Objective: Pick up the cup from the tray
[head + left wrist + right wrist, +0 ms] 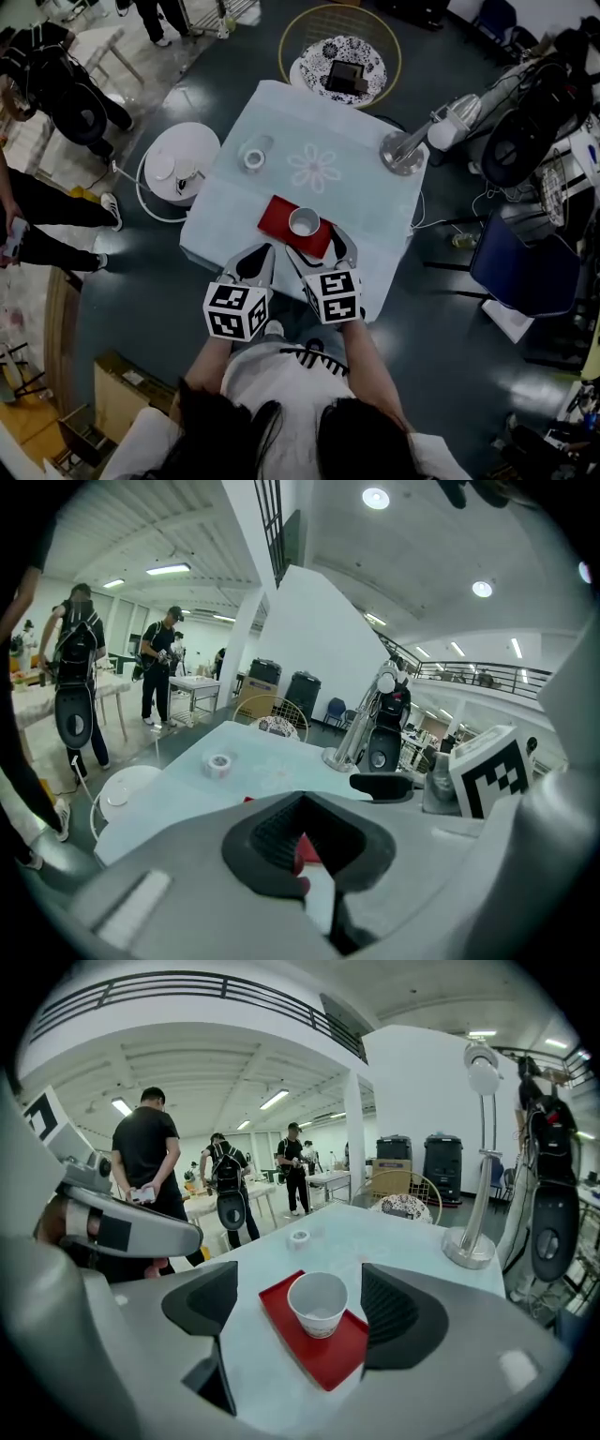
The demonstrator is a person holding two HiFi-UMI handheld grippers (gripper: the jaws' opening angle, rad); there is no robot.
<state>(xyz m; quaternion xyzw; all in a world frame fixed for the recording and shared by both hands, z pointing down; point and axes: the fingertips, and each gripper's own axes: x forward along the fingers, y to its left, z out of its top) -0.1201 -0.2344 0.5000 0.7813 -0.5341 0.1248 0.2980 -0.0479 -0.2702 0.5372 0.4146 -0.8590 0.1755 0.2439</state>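
The right claw (300, 1314) stands wide apart and grips nothing, low over the near edge of the bench (281, 122). The white cup (319, 1302) sits upright just ahead of it, in line with the gap between its pads and touching neither. It rests on a red tray (328, 1363) that reaches back towards that gap. The left claw (302, 846) is pressed together and empty, just to the left of the right one, with a corner of the tray ahead of its tip. A roll of tape (253, 157) lies well beyond both claws
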